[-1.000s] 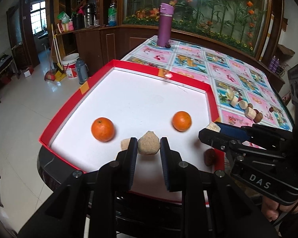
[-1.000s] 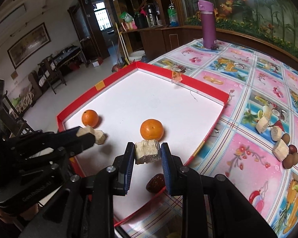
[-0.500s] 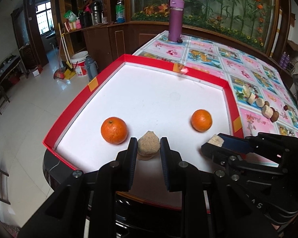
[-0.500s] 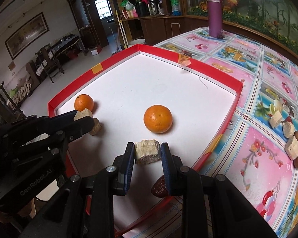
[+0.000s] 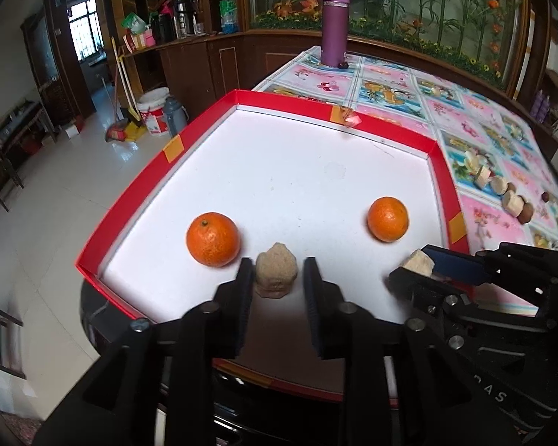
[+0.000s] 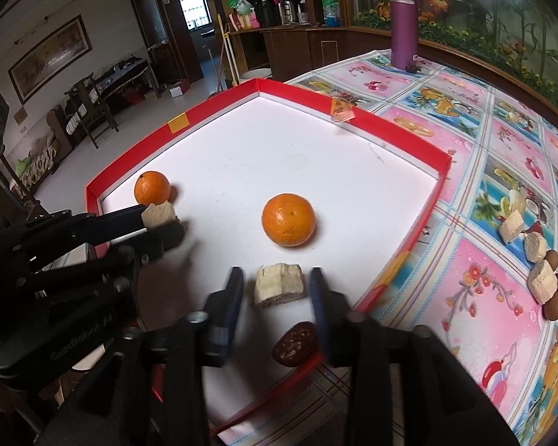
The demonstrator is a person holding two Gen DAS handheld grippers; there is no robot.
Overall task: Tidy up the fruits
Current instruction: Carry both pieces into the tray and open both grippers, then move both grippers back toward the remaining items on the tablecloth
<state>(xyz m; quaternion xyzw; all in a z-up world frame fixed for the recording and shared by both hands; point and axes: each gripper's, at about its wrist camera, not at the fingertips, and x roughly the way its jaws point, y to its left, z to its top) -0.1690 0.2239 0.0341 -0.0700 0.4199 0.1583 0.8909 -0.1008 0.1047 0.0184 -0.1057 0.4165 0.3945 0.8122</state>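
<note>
My left gripper [image 5: 277, 282] sits low in the middle of the left wrist view, its fingers spread with a rounded tan chunk [image 5: 276, 273] between them. There is a visible gap on either side of the chunk, which rests on the white floor of the red-rimmed tray [image 5: 137, 193]. Just up and to the left of it lies an orange [image 5: 212, 239]; a second orange [image 5: 387, 219] lies toward the right of the frame, well apart from the first.

My right gripper [image 6: 277, 290] is likewise low and central in the right wrist view, fingers parted — a pale, blocky piece [image 6: 278, 284] stands between them on the tray floor, clear of both pads. The second orange sits just above it in that frame. At the bottom, near the tray's corner, a dark reddish-brown date-like fruit [image 6: 295, 342] lies beside my right finger.

On the right edge of both views, outside the tray, a cluster of cut pale pieces and small brown fruits [image 6: 539, 271] lies on the patterned tablecloth [image 6: 476, 297]. A purple flask [image 5: 333, 24] stands upright at the top of the frame, at the table's far end.
</note>
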